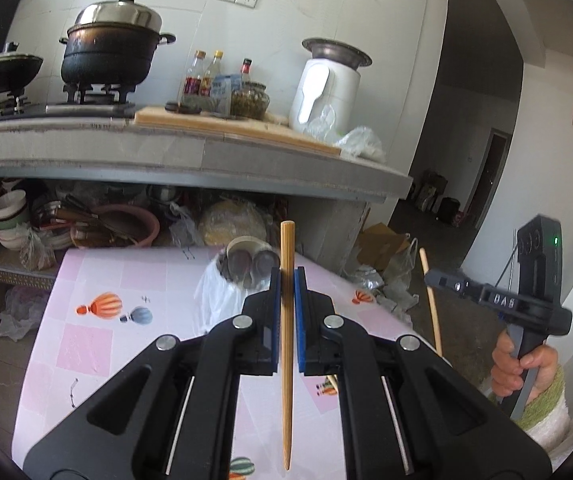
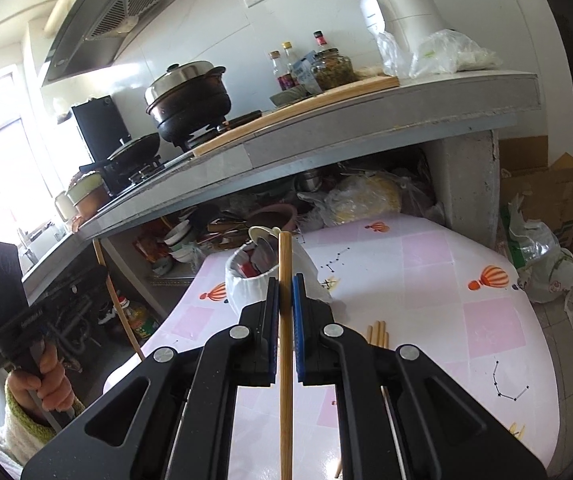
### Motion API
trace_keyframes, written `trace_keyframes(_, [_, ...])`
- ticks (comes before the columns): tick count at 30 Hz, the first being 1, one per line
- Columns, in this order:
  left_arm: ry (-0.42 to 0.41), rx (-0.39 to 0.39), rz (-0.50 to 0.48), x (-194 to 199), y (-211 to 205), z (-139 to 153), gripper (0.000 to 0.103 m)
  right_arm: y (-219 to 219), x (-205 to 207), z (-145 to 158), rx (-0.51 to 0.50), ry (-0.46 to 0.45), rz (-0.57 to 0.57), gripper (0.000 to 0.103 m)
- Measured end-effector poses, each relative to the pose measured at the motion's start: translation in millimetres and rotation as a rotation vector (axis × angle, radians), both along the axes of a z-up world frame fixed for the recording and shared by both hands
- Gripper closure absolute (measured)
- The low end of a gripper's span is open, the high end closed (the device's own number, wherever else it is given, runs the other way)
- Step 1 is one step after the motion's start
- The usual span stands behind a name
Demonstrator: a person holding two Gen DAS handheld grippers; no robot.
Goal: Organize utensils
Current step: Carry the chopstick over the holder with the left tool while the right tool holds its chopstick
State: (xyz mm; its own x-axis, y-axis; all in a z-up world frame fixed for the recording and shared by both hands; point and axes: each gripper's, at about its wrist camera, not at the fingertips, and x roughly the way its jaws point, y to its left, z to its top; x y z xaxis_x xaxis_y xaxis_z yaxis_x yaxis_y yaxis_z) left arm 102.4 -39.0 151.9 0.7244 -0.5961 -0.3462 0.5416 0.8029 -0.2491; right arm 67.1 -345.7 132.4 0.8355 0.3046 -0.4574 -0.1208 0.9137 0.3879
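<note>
Room: kitchen with white tiled walls, a grey stone counter carrying pots, bottles and a white appliance, and cluttered shelves beneath it.
Worktop: low table under a pink checked cloth with balloon prints, standing in front of the counter.
Chopsticks held: two, one in each gripper; both are off the worktop, upright in their wrist views.
Left hand-held gripper: blue pads clamped on a bamboo chopstick, blunt end up, tapered tip hanging low.
Right hand-held gripper: pads clamped on a second chopstick; its lower end runs off the bottom edge of the picture.
Holder: white cup wrapped in a plastic bag near the worktop's far edge, with spoon bowls and a ladle showing above its rim; its count of spoons cannot be told.
Loose chopsticks: a small bundle lies on the cloth just right of the right gripper, mostly hidden by it; more tips peek out lower right. Exact number unclear.
Hands: two, each gripping a handle, with a green cuff at the wrist.
Floor: plastic bags and a cardboard box beside the worktop.
</note>
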Motion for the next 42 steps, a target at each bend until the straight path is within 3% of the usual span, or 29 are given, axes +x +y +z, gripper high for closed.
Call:
trace_keyframes(12, [-0.141, -0.069, 0.061, 65.0, 3.4, 89.5, 0.098, 12.6, 21.0, 3.9, 0.007, -0.001, 0.055, 0.096])
trace_keyframes(19, [-0.177, -0.065, 0.066, 121.2, -24.0, 107.3, 0.098, 9.1, 34.1, -1.5, 0.01, 0.019, 0.052, 0.096])
trace_keyframes(30, [-0.118, 0.042, 0.073, 187.0, -72.8, 45.5, 0.098, -5.3, 52.8, -19.1, 0.024, 0.075, 0.036, 0.096])
trace_keyframes(34, [-0.09, 0.057, 0.074, 197.1, -77.4, 23.3, 0.098, -7.9, 55.4, -24.2, 0.026, 0.086, 0.033, 0.096])
trace_keyframes(42, [-0.118, 0.109, 0.071, 196.5, -82.8, -8.6, 0.098, -9.0, 57.9, -28.7, 0.028, 0.098, 0.035, 0.096])
